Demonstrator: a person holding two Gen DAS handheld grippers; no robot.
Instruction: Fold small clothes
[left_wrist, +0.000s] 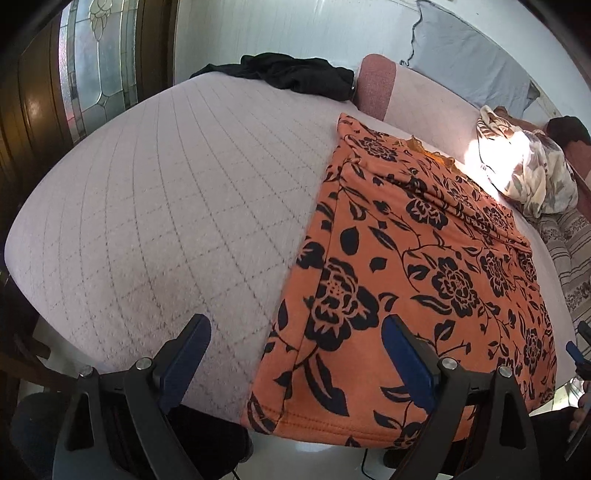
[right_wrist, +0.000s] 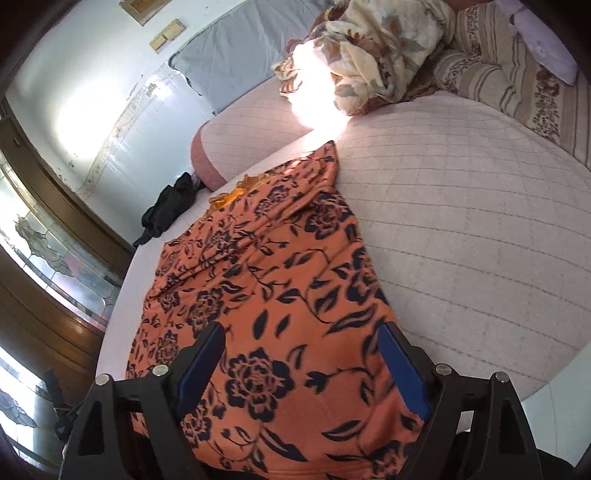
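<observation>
Orange floral top (left_wrist: 417, 266) on the bed (left_wrist: 166, 206) looks like soft, light, floppy knit; both jaws wide open, empty; pinch near hem corners, probably doubled layers.

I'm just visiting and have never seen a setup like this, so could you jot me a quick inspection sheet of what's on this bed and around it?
Surface: quilted pale bed cover, laid smooth.
Job's things: orange flowered garment spread flat, its near hem hanging over the bed edge.
Clutter: crumpled black garment at the far edge; bunched flowered blanket; striped bedding.
Grippers: left gripper open above the garment's left edge; right gripper open above the garment; neither is holding anything.
Cables: thin dark cable on the floor below the bed edge.
Surroundings: wooden door with patterned glass; grey pillow against the wall.
</observation>
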